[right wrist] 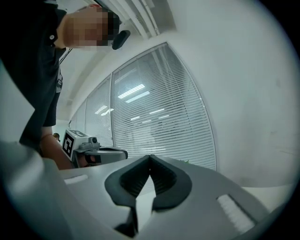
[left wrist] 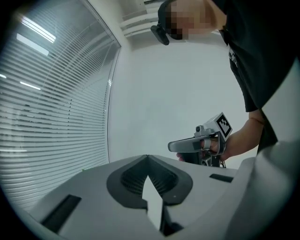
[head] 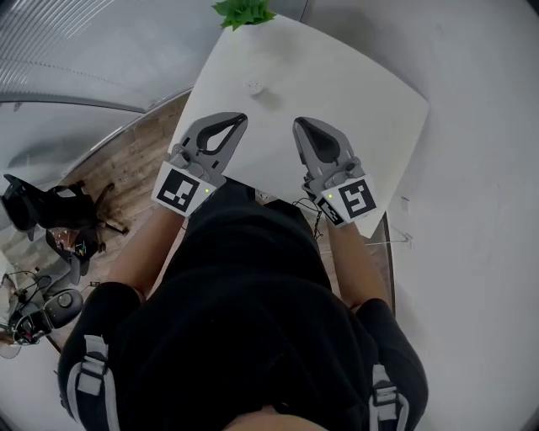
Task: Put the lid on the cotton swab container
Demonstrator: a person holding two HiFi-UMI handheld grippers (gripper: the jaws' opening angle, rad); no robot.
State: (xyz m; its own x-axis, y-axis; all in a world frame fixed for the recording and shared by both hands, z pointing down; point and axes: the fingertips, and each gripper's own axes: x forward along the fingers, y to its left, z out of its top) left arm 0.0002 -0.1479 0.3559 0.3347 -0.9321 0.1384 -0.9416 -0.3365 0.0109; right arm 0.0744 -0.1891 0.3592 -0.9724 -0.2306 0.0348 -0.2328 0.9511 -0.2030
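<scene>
White table (head: pixel 337 76) is filling the upper part of the head view, with a green plant (head: pixel 244 12) at its far edge. Window blinds (left wrist: pixel 51 108) are covering one side of the room.

We are holding the left gripper (head: pixel 242 119) and the right gripper (head: pixel 298 125) side by side above the near part of the table. Both are pointing away from our body, about level, and our bare forearms are reaching forward from a black shirt (head: pixel 244 278).

The jaws of each gripper are pressing together and are empty in both gripper views.

The cotton swab container (head: pixel 254 86) is sitting on the table beyond the tips, between them and the plant, apart from both grippers. It is showing too small to tell if its lid is on.

Each gripper is carrying a marker cube (head: pixel 179 190) with black-and-white square patterns. A small print on the shirt is too small to read.
</scene>
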